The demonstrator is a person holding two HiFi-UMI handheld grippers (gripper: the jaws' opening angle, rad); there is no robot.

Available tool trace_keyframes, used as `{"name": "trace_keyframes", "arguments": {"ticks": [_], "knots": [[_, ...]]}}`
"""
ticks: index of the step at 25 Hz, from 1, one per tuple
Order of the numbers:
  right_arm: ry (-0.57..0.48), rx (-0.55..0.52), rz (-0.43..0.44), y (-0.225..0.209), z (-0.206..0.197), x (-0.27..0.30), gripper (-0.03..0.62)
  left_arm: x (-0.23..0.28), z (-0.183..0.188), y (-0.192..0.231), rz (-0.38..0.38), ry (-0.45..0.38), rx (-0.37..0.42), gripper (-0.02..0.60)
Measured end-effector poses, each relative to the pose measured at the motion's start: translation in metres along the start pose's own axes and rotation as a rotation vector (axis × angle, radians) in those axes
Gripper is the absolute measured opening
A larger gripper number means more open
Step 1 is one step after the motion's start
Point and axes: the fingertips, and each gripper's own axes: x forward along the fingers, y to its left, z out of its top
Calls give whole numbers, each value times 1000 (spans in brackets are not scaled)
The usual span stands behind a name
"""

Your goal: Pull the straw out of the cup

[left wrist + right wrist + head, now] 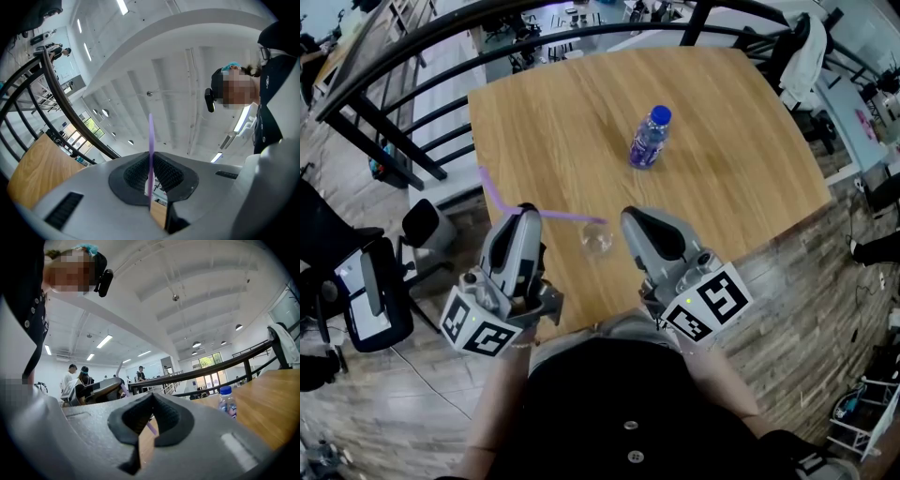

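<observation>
A purple bent straw (567, 217) hangs level over the near part of the wooden table (731, 178). My left gripper (525, 212) is shut on it near the bend, and the short end sticks out to the far left. In the left gripper view the straw (151, 136) stands pinched between the pads. Its free tip lies at the far rim of a small clear cup (597, 242); I cannot tell whether it is still inside. My right gripper (630, 218) is just right of the cup, its jaws together with nothing seen between them. The straw (151, 427) shows beyond its jaws.
A blue-capped water bottle (650, 138) stands upright farther back on the table, also visible as the bottle (227, 401) at the right. A black curved railing (412, 70) runs behind and to the left. A black chair (366, 291) stands on the floor at the left.
</observation>
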Motion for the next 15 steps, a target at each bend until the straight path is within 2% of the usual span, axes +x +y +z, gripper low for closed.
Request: {"name": "trace_keyframes", "arguments": {"ticks": [15], "knots": [[6,-7,10,5,-3,-5,-2,-2,1,-1,-6,-5,-1,40]]}}
